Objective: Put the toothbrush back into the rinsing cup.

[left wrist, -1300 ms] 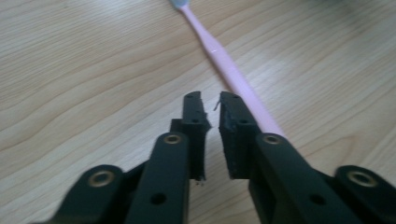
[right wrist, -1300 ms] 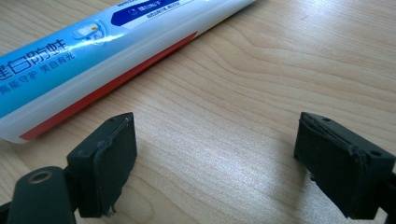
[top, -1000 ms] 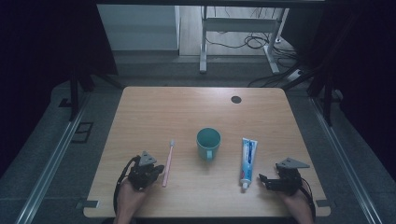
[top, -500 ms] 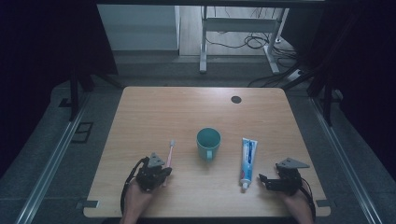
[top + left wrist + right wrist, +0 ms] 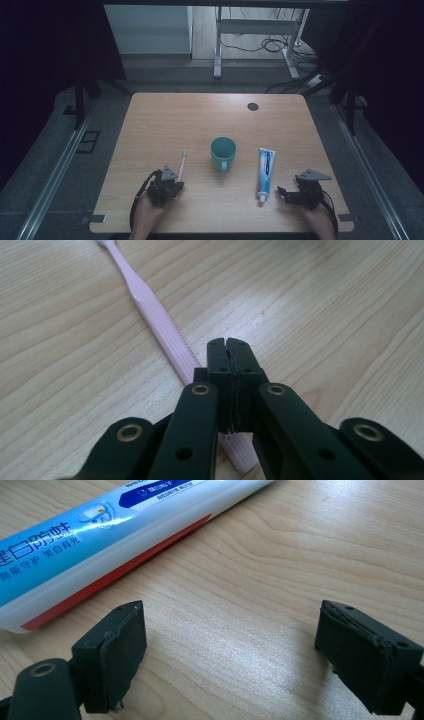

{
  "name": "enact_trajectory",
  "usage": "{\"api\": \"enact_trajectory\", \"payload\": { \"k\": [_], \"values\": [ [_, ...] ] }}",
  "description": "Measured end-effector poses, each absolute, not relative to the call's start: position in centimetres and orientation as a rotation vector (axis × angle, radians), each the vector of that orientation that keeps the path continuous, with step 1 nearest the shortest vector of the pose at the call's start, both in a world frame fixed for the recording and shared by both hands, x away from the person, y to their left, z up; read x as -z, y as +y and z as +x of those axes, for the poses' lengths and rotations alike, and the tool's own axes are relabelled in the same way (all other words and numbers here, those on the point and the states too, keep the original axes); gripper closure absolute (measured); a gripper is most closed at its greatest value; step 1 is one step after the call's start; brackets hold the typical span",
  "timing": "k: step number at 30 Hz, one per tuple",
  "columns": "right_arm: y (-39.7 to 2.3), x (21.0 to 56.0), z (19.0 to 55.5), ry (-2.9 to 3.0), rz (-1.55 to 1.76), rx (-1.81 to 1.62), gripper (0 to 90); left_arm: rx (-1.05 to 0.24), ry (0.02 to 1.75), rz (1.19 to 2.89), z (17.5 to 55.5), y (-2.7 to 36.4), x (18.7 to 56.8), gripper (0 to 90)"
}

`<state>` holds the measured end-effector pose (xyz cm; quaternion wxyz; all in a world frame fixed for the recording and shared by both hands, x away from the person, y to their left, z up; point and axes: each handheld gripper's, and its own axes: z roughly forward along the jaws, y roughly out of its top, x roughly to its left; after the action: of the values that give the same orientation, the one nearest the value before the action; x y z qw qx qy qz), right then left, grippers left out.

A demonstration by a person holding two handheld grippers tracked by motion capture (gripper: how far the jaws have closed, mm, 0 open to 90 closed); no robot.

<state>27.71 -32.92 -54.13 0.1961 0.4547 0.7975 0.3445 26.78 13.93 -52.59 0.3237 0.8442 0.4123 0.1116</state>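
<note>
A pink toothbrush (image 5: 181, 166) lies on the wooden table (image 5: 165, 120), left of a teal cup (image 5: 223, 151). My left gripper (image 5: 172, 185) sits at the brush's near handle end. In the left gripper view its pads are pressed together (image 5: 230, 346) with nothing between them, and the toothbrush (image 5: 150, 310) runs past on the left and under the jaws. A blue and white toothpaste tube (image 5: 265, 169) lies right of the cup. My right gripper (image 5: 282, 194) rests just right of the tube's cap end, open (image 5: 230, 645), with bare wood between its pads and the toothpaste tube (image 5: 100, 535) to its upper left.
A small dark round cap (image 5: 253, 106) sits in the tabletop at the back right. A metal table frame and cables (image 5: 260, 35) stand on the floor beyond the far edge. Dark curtains hang on both sides.
My left gripper has shifted a little to the right, up to the toothbrush's handle end. The right gripper, cup and tube have stayed put.
</note>
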Motion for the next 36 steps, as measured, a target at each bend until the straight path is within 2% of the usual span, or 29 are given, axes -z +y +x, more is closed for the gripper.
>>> {"api": "enact_trajectory", "payload": {
  "k": [25, 30, 36],
  "values": [
    [-32.9, 54.1, 27.7, 2.235, 1.273, -0.965, 12.8, -0.310, 1.157, 2.192, 27.5, 17.2, 52.8, 88.5],
    [-32.9, 54.1, 27.7, 2.235, 1.273, -0.964, 12.8, -0.310, 1.134, 2.191, 27.4, 17.1, 52.5, 86.0],
    [-32.9, 54.1, 27.7, 2.235, 1.274, -0.964, 12.8, -0.321, 1.148, 2.181, 27.5, 17.4, 52.1, 78.2]
  ]
}}
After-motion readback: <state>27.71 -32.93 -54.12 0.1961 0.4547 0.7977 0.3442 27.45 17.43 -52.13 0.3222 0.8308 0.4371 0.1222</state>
